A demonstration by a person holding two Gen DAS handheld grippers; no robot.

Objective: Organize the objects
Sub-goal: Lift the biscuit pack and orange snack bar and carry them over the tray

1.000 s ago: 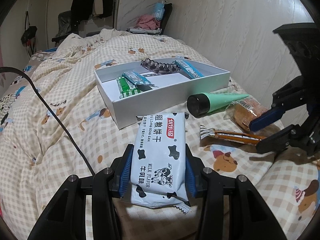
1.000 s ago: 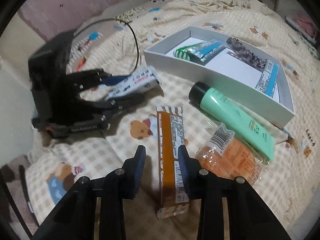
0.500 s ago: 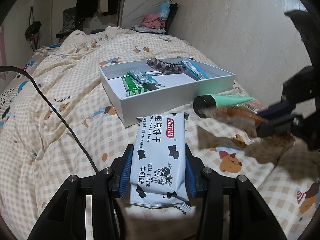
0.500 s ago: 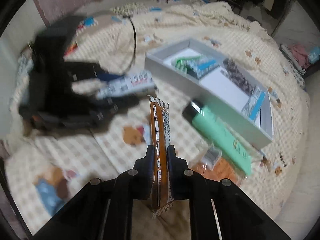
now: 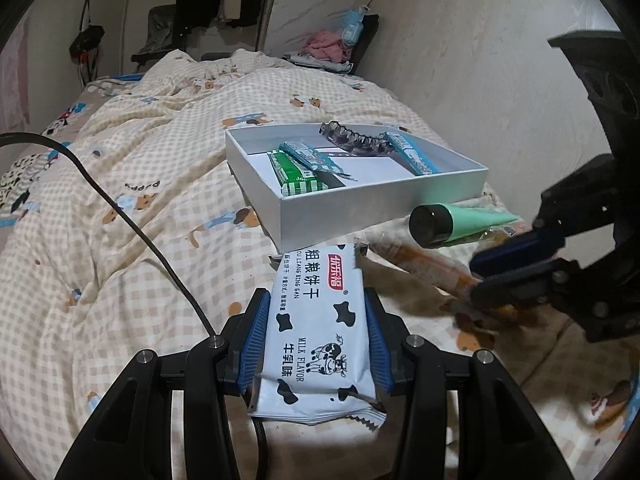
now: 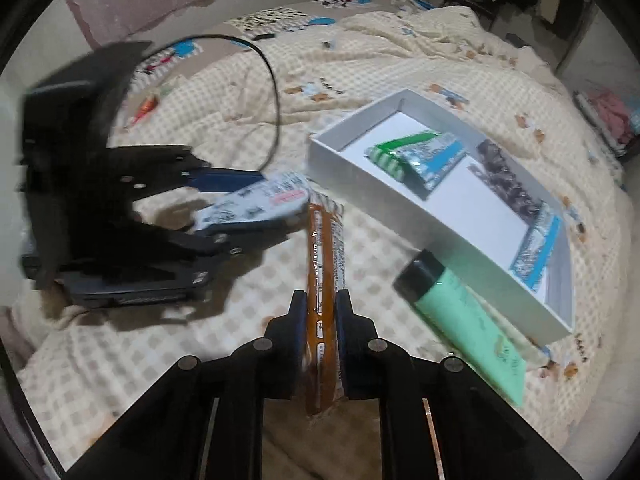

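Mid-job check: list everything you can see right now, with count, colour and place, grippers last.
Shallow cardboard box: 1, white, on the bed.
Striped snack packet: 1, green-white, inside box.
Foil snack packets: 2, blue, inside box.
Plastic hair claw: 1, dark translucent, inside box, far end.
Squeeze tube with black cap: 1, mint green, on the bedding beside box.
Checked quilt: 1, cream.
Cable: 1, black, across quilt.
Left hand-held gripper: shut on white cow-print biscuit packet.
Right hand-held gripper: shut on orange snack bar.
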